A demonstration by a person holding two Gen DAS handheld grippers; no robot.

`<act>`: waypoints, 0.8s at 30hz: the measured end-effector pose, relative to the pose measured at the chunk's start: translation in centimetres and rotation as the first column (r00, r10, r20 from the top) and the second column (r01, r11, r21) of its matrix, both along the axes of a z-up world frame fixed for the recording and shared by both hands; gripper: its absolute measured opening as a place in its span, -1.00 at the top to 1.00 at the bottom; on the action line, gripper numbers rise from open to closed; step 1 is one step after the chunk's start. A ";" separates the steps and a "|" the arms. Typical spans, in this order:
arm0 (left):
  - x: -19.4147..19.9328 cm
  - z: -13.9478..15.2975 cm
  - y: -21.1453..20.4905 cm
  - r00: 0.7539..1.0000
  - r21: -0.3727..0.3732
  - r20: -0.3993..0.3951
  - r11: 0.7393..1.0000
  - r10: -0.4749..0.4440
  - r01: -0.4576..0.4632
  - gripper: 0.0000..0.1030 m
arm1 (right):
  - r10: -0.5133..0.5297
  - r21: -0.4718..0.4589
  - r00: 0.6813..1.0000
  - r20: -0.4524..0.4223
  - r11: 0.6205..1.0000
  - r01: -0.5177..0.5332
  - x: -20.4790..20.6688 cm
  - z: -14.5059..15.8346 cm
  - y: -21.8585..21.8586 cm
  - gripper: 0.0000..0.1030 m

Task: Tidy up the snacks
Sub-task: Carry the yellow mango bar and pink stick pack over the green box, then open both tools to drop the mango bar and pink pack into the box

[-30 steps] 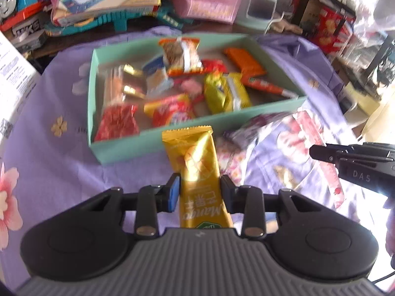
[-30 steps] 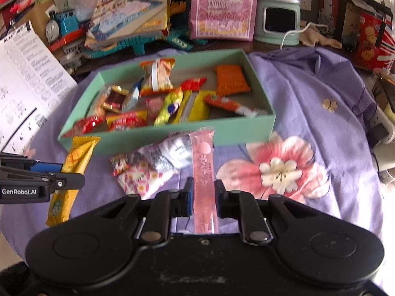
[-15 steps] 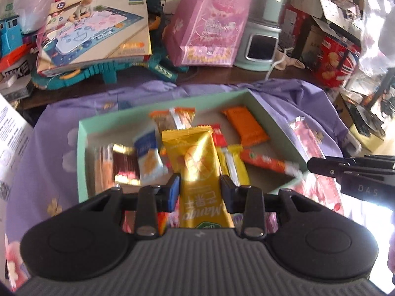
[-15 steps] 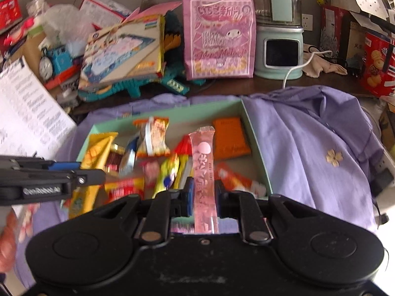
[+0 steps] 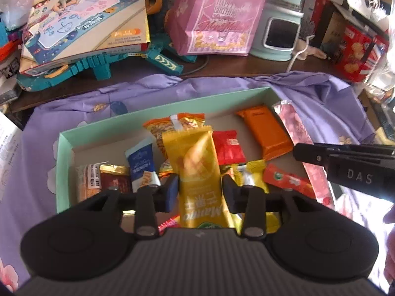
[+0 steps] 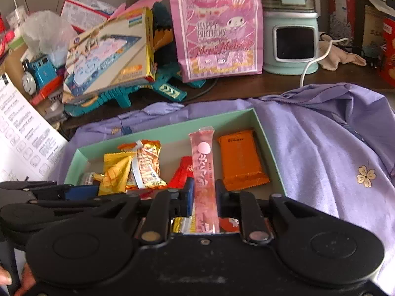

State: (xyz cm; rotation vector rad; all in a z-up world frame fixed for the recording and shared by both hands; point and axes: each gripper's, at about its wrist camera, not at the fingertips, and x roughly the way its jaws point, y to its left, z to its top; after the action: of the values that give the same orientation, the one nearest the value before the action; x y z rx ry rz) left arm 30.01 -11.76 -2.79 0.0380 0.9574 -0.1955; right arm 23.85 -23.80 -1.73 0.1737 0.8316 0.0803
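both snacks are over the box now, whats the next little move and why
Probably let both jaws finish opening so the snacks drop. The yellow mango pack in the left gripper and the pink stick in the right gripper already hang over the green box.

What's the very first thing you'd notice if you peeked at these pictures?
The mint-green box on the purple flowered cloth, full of bright snack packets. Over it, the left gripper has a yellow mango packet between its opening jaws, and the right gripper, also opening, has a long pink stick packet. Behind stands a pink birthday gift bag.
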 end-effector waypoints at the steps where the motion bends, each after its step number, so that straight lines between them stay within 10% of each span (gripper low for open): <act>1: 0.0 -0.2 -0.1 1.000 0.018 0.004 1.000 0.007 -0.007 -0.41 | -0.003 0.005 1.000 0.006 1.000 0.003 -0.1 0.0 -0.1 0.08; 3: -0.1 -0.3 -0.2 0.999 0.047 0.025 0.998 0.030 -0.031 -0.99 | -0.008 0.003 0.999 0.032 1.000 0.008 -0.5 0.2 -0.2 -0.55; 6: -0.4 -0.4 -0.4 0.999 0.070 0.026 0.997 0.026 -0.028 -1.00 | -0.004 -0.021 0.998 0.058 1.000 0.005 -1.2 0.7 -0.1 -0.99; 24: -5.3 1.5 0.1 1.000 0.058 0.005 0.998 0.022 -0.022 -1.00 | 0.019 -0.067 0.998 0.060 0.998 -0.015 -6.8 2.9 0.8 -1.00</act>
State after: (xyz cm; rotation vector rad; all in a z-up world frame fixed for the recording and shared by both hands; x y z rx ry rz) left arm 24.70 -11.64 -1.28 0.0815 0.9586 -0.1474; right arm 17.09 -22.98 1.13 0.1009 0.7746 0.0733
